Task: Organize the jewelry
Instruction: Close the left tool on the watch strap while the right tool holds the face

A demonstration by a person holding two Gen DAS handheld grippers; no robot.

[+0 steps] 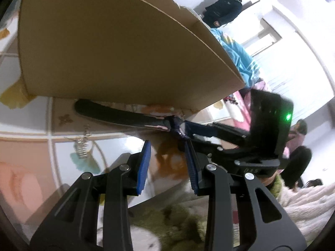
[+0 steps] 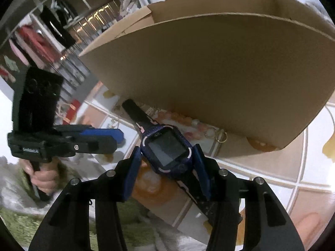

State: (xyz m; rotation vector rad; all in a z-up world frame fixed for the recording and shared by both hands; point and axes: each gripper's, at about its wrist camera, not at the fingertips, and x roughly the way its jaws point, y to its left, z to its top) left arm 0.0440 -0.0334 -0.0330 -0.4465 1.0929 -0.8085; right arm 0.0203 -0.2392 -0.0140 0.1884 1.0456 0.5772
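A dark blue smartwatch [image 2: 166, 148] with a black strap lies flat between my right gripper's [image 2: 166, 161] blue pads, which are shut on its case; in the left wrist view the watch strap [image 1: 117, 114] stretches left from that gripper. A cardboard box [image 2: 209, 67] stands just behind it; it also shows in the left wrist view [image 1: 108, 48]. A pink bead bracelet [image 2: 180, 119] and gold rings [image 2: 217, 136] lie at the box's foot. My left gripper [image 1: 167, 165] is open and empty, beside the watch. A silver chain piece [image 1: 82, 146] lies to its left.
The floor is a patterned play mat [image 2: 272, 167] with white lines. A fluffy rug [image 1: 178, 219] lies near me. A shelf rack [image 2: 62, 31] stands at the left of the right wrist view. People [image 1: 224, 8] stand and sit at the room's far side.
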